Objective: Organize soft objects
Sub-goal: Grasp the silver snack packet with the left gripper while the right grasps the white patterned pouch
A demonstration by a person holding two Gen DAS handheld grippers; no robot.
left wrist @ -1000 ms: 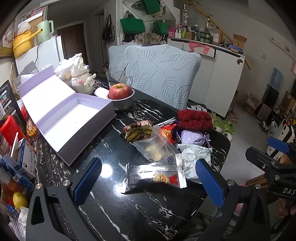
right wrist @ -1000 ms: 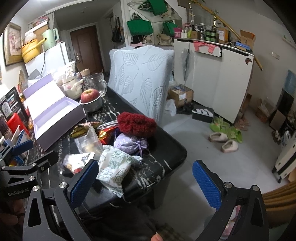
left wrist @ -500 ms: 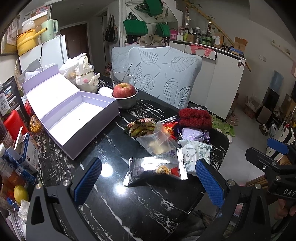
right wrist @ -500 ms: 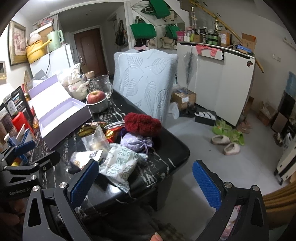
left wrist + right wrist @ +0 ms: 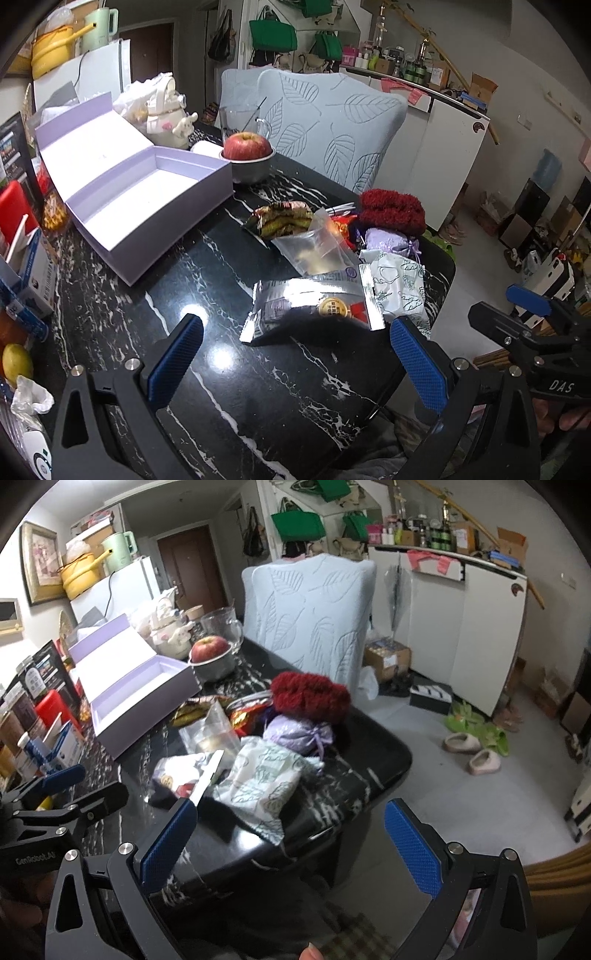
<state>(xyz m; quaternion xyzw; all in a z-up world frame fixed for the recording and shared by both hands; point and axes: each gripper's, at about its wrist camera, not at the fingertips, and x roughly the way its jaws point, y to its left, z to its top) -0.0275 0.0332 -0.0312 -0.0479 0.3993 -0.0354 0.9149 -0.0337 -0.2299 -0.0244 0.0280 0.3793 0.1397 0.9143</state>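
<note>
Silver packet just ahead — between spread left tongs, untouched.

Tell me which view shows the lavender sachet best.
The right wrist view: the sachet shows nearly whole, with its tied neck and ribbon, beside the red knit. In the left wrist view the sachet is farther off, and its lower edge is hidden behind the patterned pouch.

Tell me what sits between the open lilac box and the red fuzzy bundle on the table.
In the left wrist view, a green-brown snack packet lies between the lilac box and the red fuzzy bundle, with bare black marble beside the box.
</note>
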